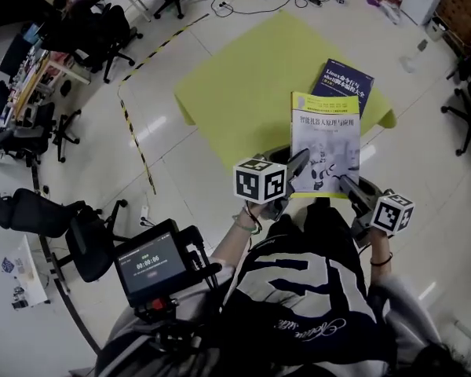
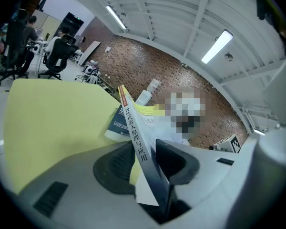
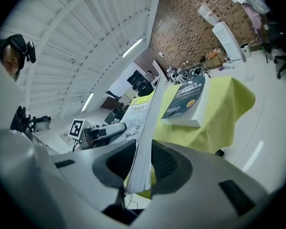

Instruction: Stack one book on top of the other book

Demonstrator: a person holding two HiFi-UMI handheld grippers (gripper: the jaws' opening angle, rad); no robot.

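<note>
A yellow and white book [image 1: 326,144] hangs above the near edge of the yellow table [image 1: 243,77], held from both sides. My left gripper [image 1: 301,167] is shut on its lower left corner. My right gripper [image 1: 347,187] is shut on its lower right corner. In the left gripper view the book [image 2: 136,137] stands on edge between the pads of that gripper [image 2: 145,161]. The right gripper [image 3: 140,168] pinches its page edge [image 3: 143,142]. A dark blue book [image 1: 344,85] lies flat on the table just beyond it, also seen as the blue book [image 3: 186,99].
Black office chairs [image 1: 102,30] and desks stand at the far left, another chair [image 1: 55,226] at the near left. A striped tape line [image 1: 137,144] runs over the white floor. Cables [image 1: 251,6] lie beyond the table. A recorder screen [image 1: 153,265] sits at the person's chest.
</note>
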